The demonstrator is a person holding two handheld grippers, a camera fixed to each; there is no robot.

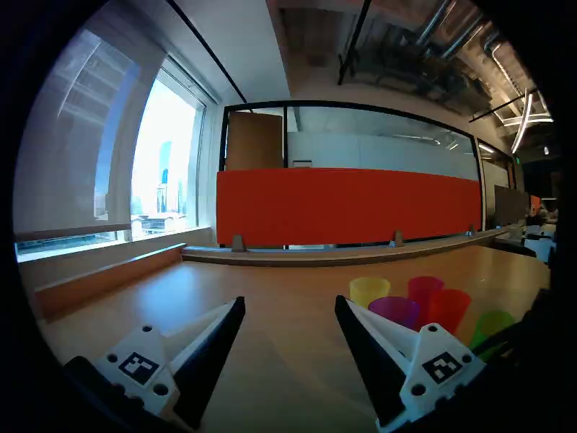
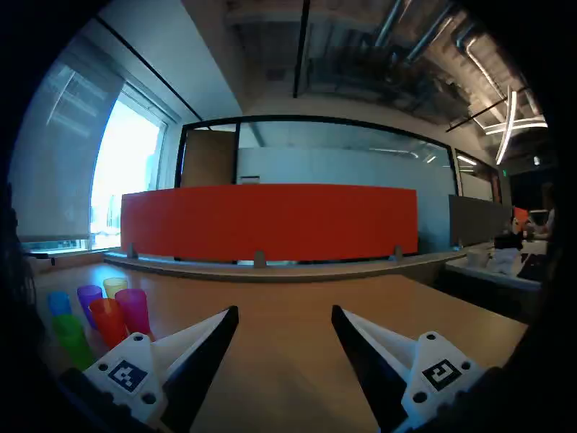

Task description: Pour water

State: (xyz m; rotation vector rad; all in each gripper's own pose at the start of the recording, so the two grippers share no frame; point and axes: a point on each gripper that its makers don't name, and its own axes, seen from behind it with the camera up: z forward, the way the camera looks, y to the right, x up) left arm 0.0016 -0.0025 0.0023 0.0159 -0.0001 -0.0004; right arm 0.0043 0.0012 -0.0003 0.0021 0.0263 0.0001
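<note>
- The left gripper (image 1: 289, 301) hovers over the wooden tabletop (image 1: 288, 375), with its jaws spread and empty.
- The right gripper (image 2: 284, 309) also has its jaws spread and empty.
- The colored cups (image 1: 395, 310) stand close together on the tabletop, between both grippers.

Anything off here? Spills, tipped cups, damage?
Nothing stands out. The plastic cups stand upright, bunched together on the wooden table, with no spill visible. The left gripper and right gripper are open and empty.
</note>
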